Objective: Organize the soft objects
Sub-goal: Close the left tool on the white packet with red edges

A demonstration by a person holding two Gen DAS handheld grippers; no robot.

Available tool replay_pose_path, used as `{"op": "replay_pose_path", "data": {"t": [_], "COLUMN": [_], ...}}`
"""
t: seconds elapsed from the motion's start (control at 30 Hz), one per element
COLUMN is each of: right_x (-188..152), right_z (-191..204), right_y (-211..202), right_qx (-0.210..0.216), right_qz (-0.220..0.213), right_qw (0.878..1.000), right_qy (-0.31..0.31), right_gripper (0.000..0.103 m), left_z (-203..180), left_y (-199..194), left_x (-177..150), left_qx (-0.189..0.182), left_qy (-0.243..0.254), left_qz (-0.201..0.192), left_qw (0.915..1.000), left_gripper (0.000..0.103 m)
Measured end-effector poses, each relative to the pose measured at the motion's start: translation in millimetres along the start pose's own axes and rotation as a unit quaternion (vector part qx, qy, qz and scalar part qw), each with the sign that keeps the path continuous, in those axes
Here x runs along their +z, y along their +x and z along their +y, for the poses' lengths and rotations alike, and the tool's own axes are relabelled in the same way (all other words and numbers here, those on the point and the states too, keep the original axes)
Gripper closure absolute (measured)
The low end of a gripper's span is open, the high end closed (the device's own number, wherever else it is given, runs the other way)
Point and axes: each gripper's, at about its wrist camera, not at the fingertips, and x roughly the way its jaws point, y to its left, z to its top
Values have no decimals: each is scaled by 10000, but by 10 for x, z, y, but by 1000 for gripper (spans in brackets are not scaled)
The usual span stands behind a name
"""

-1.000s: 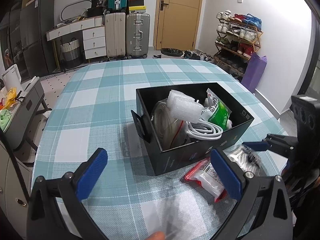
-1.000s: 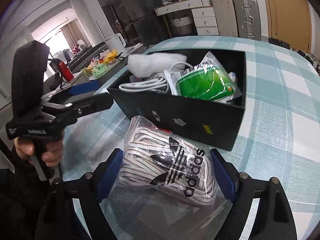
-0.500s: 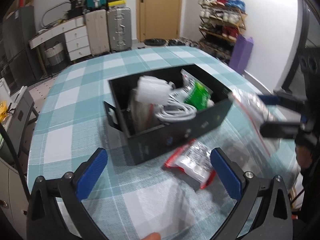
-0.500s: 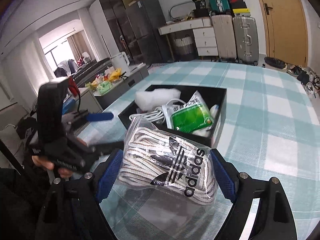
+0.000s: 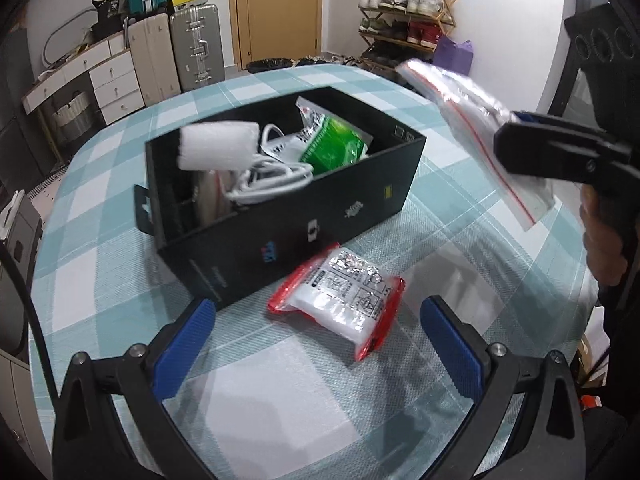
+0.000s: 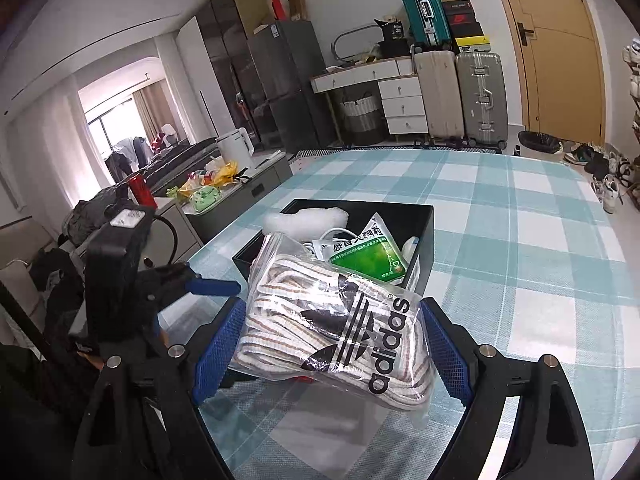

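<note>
Clear zip bag of laces (image 6: 332, 316) pinched by right gripper (image 6: 326, 344), held off the table short of the black box (image 5: 288, 216).
Left gripper (image 5: 316, 336) spread, empty, over the red-edged packet (image 5: 340, 300) lying just beside the box wall. Risks, my read: slick film could slide between the pads, hold is on the soft bulge; box already crowded with foam roll (image 5: 218, 148), cable, green pouch, so the bag may perch on top and tip out.

Bare tablecloth (image 5: 280, 392) before red packet (image 5: 340, 300); black box (image 5: 280, 220) just behind.
</note>
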Motion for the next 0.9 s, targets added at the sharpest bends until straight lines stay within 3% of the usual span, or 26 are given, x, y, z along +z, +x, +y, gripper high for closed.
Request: {"op": "replay_pose_path", "data": {"t": [0.4, 0.67, 0.73, 0.9], "right_x": [-6, -5, -9, -8], "right_z": [-17, -19, -19, -18], "right_y": [39, 53, 57, 56], "right_qx": [-22, -17, -13, -14], "right_qz": [9, 14, 29, 26], "right_qw": [10000, 10000, 10000, 10000], "right_qy": [45, 39, 40, 41], "right_gripper": [16, 15, 15, 15], "left_z": [-73, -192, -220, -276], "left_y": [204, 201, 163, 78], "left_x": [-19, -38, -40, -53], "left_qx": [140, 121, 41, -77], "left_qy": [-368, -183, -125, 91], "left_qz": [25, -27, -63, -53], "left_qw": [9992, 9998, 9999, 9999], "left_gripper": [3, 29, 42, 47]}}
